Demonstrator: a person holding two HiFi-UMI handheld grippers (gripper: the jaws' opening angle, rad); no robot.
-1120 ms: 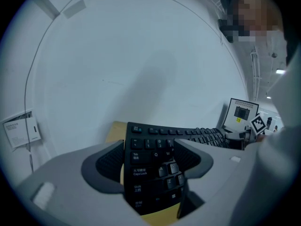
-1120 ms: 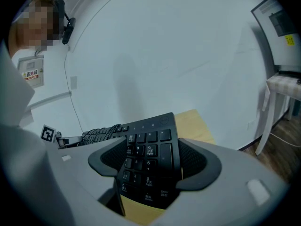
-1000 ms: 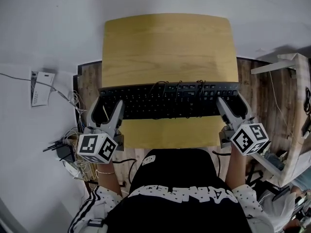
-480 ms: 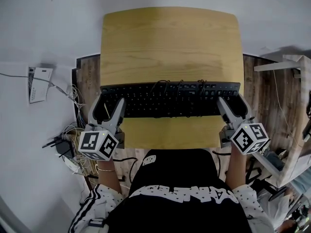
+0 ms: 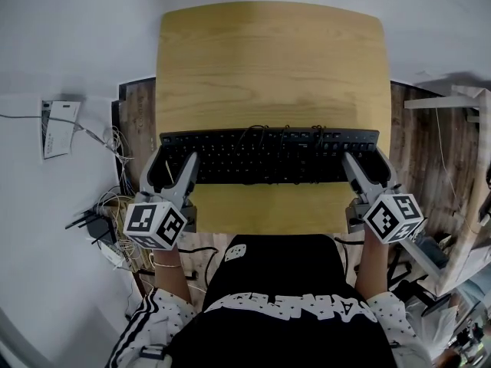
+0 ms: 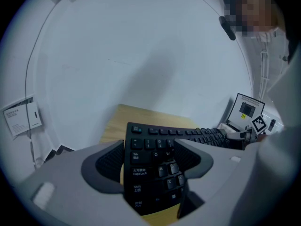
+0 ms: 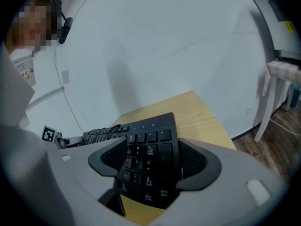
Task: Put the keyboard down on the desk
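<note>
A black keyboard (image 5: 268, 156) is held level over the front half of a small wooden desk (image 5: 268, 60). My left gripper (image 5: 173, 165) is shut on the keyboard's left end. My right gripper (image 5: 367, 167) is shut on its right end, at the number pad. In the left gripper view the keyboard (image 6: 188, 133) runs between the dark pads of the left gripper (image 6: 151, 160), with the desk (image 6: 141, 117) behind. The right gripper view has the number pad end of the keyboard (image 7: 155, 138) inside the right gripper (image 7: 148, 161), over the desk (image 7: 200, 114). Whether the keyboard touches the desk is unclear.
Tangled cables and a power strip (image 5: 106, 236) lie on the wood floor at the left. A small white box (image 5: 52, 129) hangs on the wall there. A white table frame (image 5: 460, 102) stands at the right. The person's torso (image 5: 276, 297) fills the near side.
Both grippers keep their hold on the keyboard. More of the desk top now shows beyond the keyboard in both gripper views, and the desk sits a little larger in the head view.
</note>
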